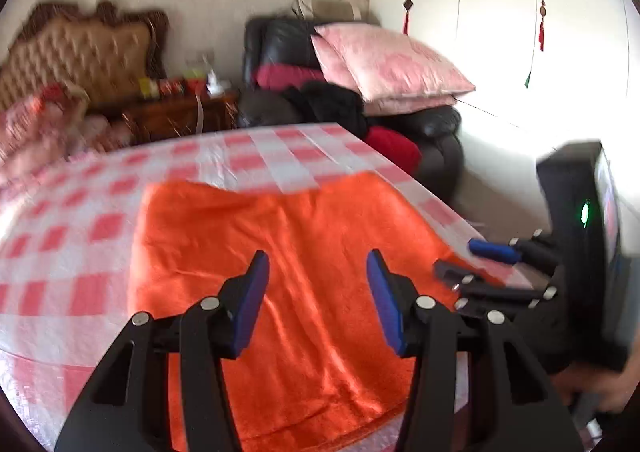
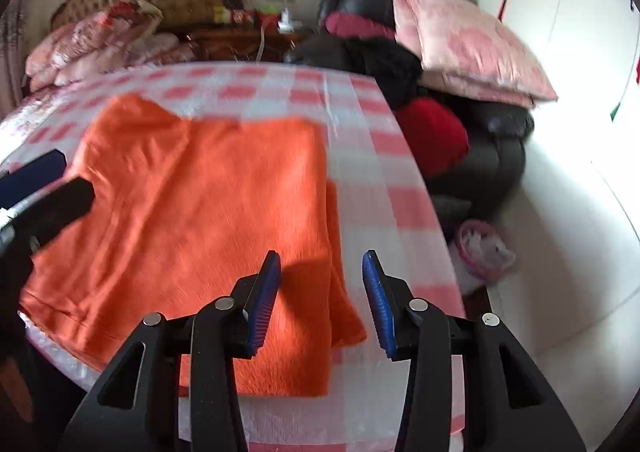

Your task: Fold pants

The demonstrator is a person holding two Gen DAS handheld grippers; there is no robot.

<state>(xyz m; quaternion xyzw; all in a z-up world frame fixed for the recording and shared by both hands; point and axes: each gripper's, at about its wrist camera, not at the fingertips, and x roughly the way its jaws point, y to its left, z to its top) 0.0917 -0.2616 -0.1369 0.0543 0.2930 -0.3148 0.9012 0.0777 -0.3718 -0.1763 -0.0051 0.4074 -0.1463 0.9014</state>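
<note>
Left wrist view. We record the left gripper (image 1: 318, 292) released: its two blue pads stand apart with nothing between them, raised over the orange pants (image 1: 288, 252). The pants lie folded and flat on the surface (image 1: 60, 252), which wears a pink-and-white checked cover; they reach from the near edge to about the middle. At right we see the right gripper (image 1: 472, 260) side-on, over the right border of the pants, its fingers parted, with a green light on its black body. Part of a hand (image 1: 600, 388) shows at the lower right corner. Beyond the surface we list a black leather armchair (image 1: 440, 132) loaded with pink pillows (image 1: 400, 64), dark clothes and red cushions, a wooden nightstand (image 1: 180, 116), a tufted headboard (image 1: 80, 48) and white wardrobe doors (image 1: 500, 12). The picture is somewhat blurred.

Right wrist view. We record the right gripper (image 2: 322, 300) likewise released, blue pads apart and empty, poised above the near right corner of the pants (image 2: 200, 212). Here the pants show as a folded orange stack of several layers, the lower layers peeking out at the right edge. The surface (image 2: 400, 212) lies bare to their right. The left gripper (image 2: 60, 180) enters from the left edge, over the left side of the pants; whether it touches the cloth we cannot tell. On the floor beside the armchair (image 2: 500, 156) sits a pink item (image 2: 484, 248), too blurred to name.
</note>
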